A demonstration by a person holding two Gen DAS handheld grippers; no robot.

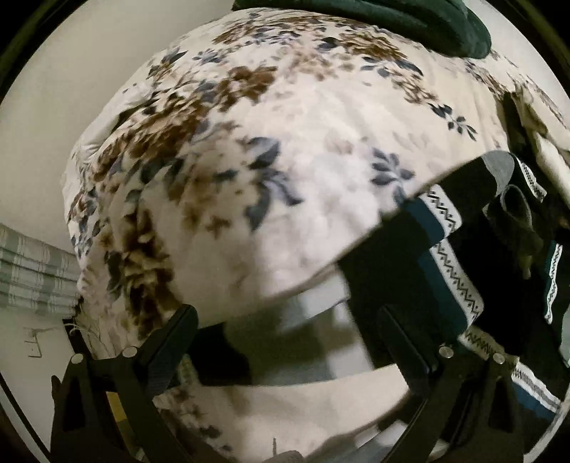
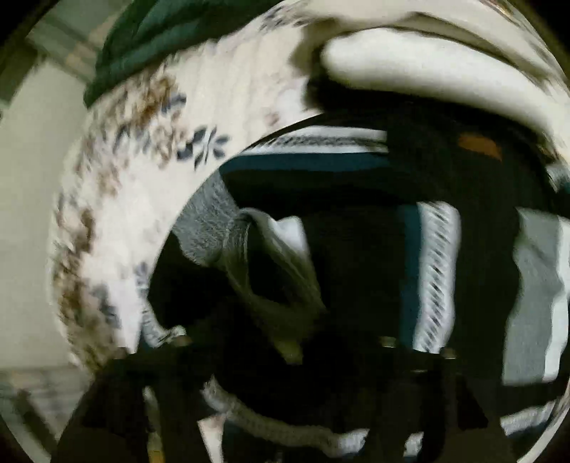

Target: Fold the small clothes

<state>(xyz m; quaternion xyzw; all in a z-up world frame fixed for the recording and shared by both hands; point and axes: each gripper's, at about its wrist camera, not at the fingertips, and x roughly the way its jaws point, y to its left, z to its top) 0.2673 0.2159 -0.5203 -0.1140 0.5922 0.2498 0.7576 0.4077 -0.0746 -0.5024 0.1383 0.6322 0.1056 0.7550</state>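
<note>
A dark knitted garment point(image 1: 441, 256) with white zigzag bands, teal stripes and grey trim lies on a floral bedspread point(image 1: 270, 142). In the left wrist view my left gripper point(image 1: 285, 320) is open, its fingers point(image 1: 171, 338) wide apart at the garment's left edge, with nothing between them. In the right wrist view the same garment point(image 2: 356, 249) fills the frame, with a grey ribbed cuff point(image 2: 210, 220) and folded fabric. My right gripper point(image 2: 285, 349) is low over the garment; its fingers are dark and blurred, so its state is unclear.
A dark green cloth point(image 1: 392, 21) lies at the far end of the bed, also in the right wrist view point(image 2: 160, 35). A cream folded item point(image 2: 427, 71) sits beyond the garment. A pale wall point(image 1: 71, 89) and a striped surface point(image 1: 32, 274) are to the left.
</note>
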